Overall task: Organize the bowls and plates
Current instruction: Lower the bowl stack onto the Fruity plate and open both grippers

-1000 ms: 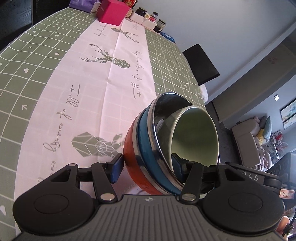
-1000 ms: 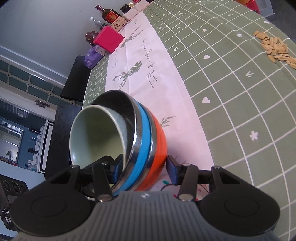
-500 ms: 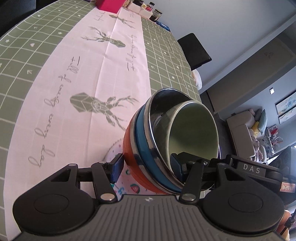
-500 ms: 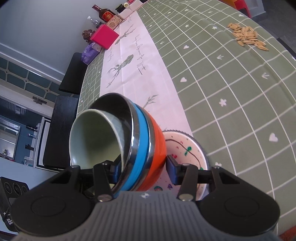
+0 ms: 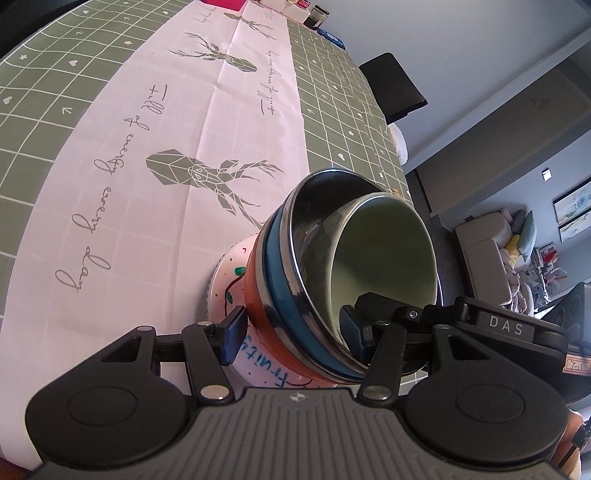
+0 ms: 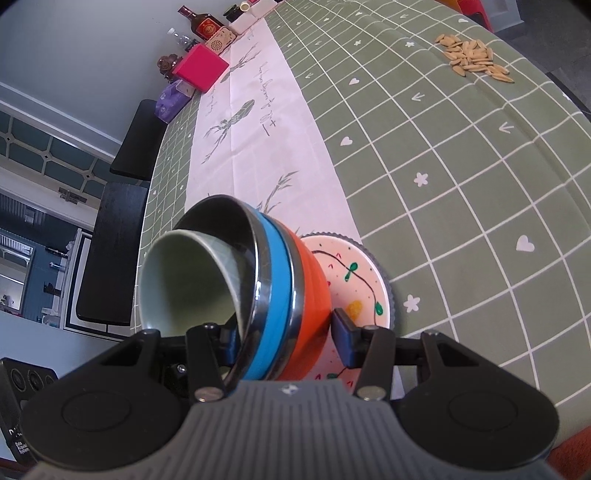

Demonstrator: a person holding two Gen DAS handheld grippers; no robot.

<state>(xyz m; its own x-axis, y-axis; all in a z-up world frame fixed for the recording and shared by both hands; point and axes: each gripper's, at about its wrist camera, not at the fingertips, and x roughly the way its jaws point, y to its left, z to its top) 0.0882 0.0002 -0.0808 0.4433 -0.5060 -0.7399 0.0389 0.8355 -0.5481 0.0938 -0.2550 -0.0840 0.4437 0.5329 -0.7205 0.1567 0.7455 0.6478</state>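
A nested stack of bowls is held tilted between both grippers: an orange bowl [image 5: 258, 295] outermost, a blue one [image 5: 280, 291], a steel one [image 5: 317, 206] and a pale green bowl [image 5: 380, 258] inside. My left gripper [image 5: 291, 332] is shut on the stack's rim. My right gripper [image 6: 284, 332] grips the stack [image 6: 310, 280] from the opposite side; the green bowl [image 6: 184, 280] faces left there. A white painted plate [image 6: 354, 280] lies on the table just under the stack, also in the left wrist view [image 5: 229, 273].
The table has a green grid cloth [image 6: 461, 166] with a pink deer runner [image 5: 177, 110]. A pile of seeds [image 6: 472, 59] lies far right. A pink box [image 6: 201, 68], bottles [image 6: 201, 24] and jars stand at the far end. A black chair [image 5: 397, 86] stands beside the table.
Both grippers carried the bowl stack back along the runner and over the painted plate, which has come into view beneath it. The grip on the stack is unchanged.
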